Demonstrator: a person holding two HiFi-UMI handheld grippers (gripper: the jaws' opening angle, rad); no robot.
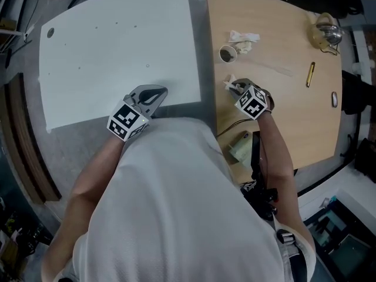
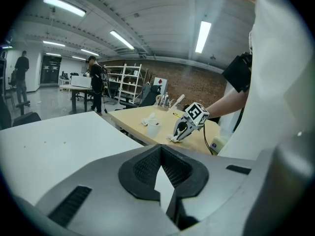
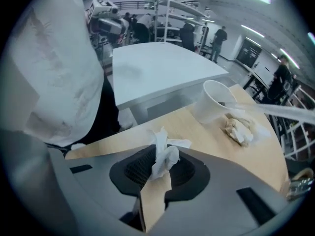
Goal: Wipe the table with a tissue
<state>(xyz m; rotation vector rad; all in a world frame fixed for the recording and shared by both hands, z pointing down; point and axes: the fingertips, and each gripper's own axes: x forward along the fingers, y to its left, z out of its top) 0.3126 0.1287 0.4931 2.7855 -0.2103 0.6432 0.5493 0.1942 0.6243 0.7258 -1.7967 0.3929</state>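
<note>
My right gripper (image 1: 237,87) points steeply down at the wooden table (image 1: 288,119), shut on a small white tissue (image 1: 229,84). In the right gripper view the tissue (image 3: 164,155) stands crumpled between the jaw tips of that gripper (image 3: 162,150) and touches the wood. My left gripper (image 1: 157,91) hovers over the near edge of the white table (image 1: 117,46), shut and holding nothing. In the left gripper view, the jaws of the left gripper (image 2: 160,149) meet at the tips with bare white table behind them. The right gripper (image 2: 179,133) shows there too, at the far right.
A paper cup (image 1: 228,54) and crumpled used tissues (image 1: 243,38) lie just beyond the right gripper. A yellow pen (image 1: 310,74) and a metal kettle (image 1: 326,33) sit at the far right. A pale box (image 1: 239,147) and a cable rest near my body. A gap separates the two tables.
</note>
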